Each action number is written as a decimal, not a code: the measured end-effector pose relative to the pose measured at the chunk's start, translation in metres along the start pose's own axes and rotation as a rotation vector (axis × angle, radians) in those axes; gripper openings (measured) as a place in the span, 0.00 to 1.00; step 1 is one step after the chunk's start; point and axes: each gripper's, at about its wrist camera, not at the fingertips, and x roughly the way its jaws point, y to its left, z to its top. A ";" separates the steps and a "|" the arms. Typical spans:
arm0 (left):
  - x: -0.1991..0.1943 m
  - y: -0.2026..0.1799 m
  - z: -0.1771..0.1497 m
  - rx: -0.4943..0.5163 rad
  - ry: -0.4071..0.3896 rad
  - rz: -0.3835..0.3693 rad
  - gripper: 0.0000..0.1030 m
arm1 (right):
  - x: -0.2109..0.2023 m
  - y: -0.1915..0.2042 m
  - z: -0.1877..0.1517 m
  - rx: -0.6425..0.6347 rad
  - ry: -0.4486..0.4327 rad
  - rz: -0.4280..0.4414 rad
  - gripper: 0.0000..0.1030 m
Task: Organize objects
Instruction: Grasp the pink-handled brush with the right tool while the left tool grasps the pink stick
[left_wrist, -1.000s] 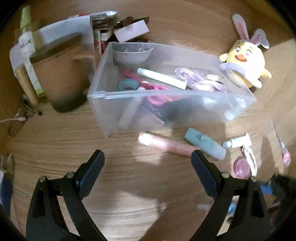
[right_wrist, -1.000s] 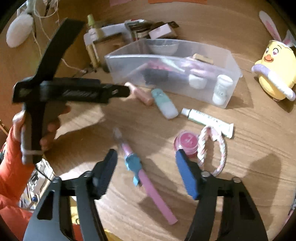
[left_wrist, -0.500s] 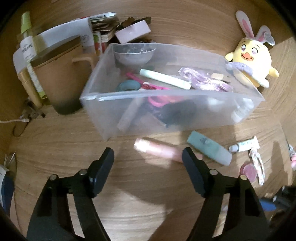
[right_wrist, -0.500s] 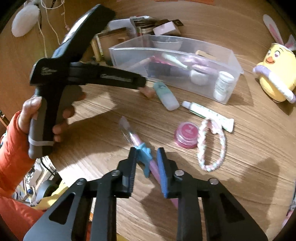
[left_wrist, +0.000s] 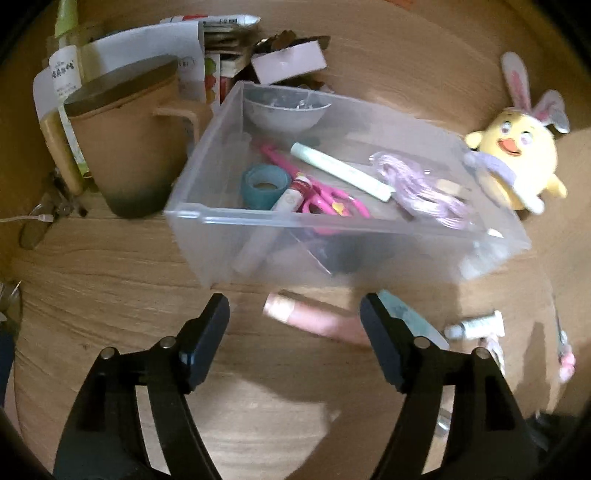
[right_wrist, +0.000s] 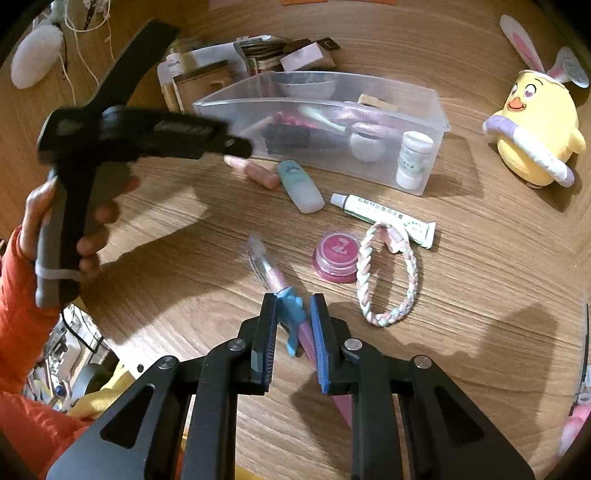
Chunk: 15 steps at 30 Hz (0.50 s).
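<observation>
Wooden table (right_wrist: 461, 332) fills both views, and many small things lie scattered on it. Largest of them is the clear plastic box (right_wrist: 424, 110) in the upper middle of the right wrist view, already half full of scissors, tape and tubes.

Left gripper (left_wrist: 295, 317) hovers in the lower part of its view with its fingers spread wide and nothing between them. Just ahead of it, near the box's front wall, lies a pink tube (left_wrist: 314, 321), and beside that a mint bottle (right_wrist: 301, 184).

Right gripper (right_wrist: 293, 325), at the lower middle of its view, is clenched around a pink pen (right_wrist: 273, 275) with a blue figure on it. The pen's clear tip points toward the upper left and its tail passes under the fingers.

I think the risks are these:
- The pads seem to press on the soft blue figure, not the stem, so the long pen could rotate or slip when lifted.
- The pen's tail could drag over the wood and push the pink jar (right_wrist: 337, 256) or the braided bracelet (right_wrist: 388, 273), both just beside.
- Both grippers may go toward the box together and collide.
</observation>
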 end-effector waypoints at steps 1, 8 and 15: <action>0.004 -0.001 0.001 0.004 0.008 0.005 0.71 | 0.001 0.000 0.000 0.000 0.002 0.002 0.16; -0.004 0.003 -0.019 0.105 0.015 0.052 0.49 | 0.003 0.003 0.000 -0.023 -0.007 0.003 0.16; -0.018 0.014 -0.032 0.160 -0.010 0.044 0.21 | 0.006 0.004 0.002 -0.006 -0.031 0.004 0.16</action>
